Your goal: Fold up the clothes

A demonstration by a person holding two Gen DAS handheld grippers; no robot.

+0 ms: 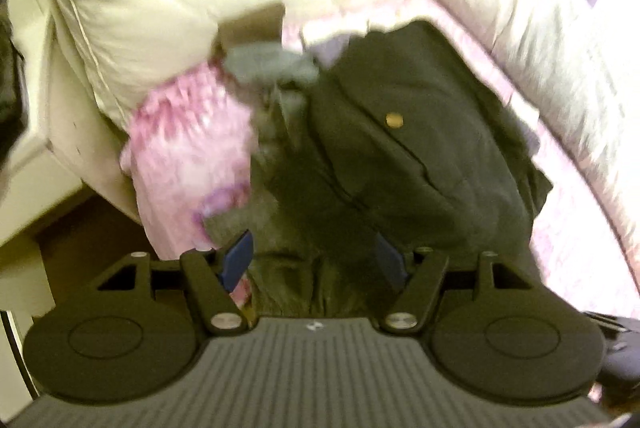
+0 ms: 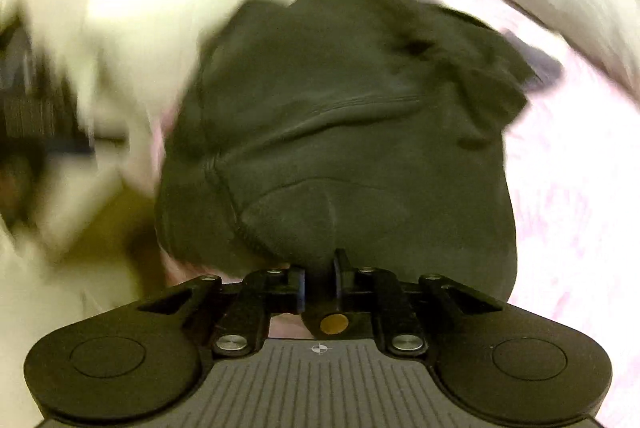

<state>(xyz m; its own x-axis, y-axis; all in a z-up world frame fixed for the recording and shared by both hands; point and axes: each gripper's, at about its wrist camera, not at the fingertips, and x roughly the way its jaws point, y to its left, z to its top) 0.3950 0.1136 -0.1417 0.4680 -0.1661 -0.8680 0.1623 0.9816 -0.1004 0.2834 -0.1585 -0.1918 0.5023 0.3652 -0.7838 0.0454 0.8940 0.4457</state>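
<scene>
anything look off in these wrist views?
Dark garment lies bunched and creased on the pink bedding, not flat. Right gripper pinches its edge beside a brass button; left gripper is open. Both frames are motion-blurred.

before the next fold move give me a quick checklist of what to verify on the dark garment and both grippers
1. Right hand-held gripper clamped on the dark garment: ok, fabric pinched between its closed fingers.
2. Left hand-held gripper gripping the garment: not ok, its blue pads stand wide apart over the fabric.
3. Garment flat: not ok, bunched and creased.
4. Brass snap visible as a landmark: ok.
5. Pink floral cloth clear of the garment: cannot tell, it lies against the left edge.
6. Sharp view: not ok, both blurred.
</scene>
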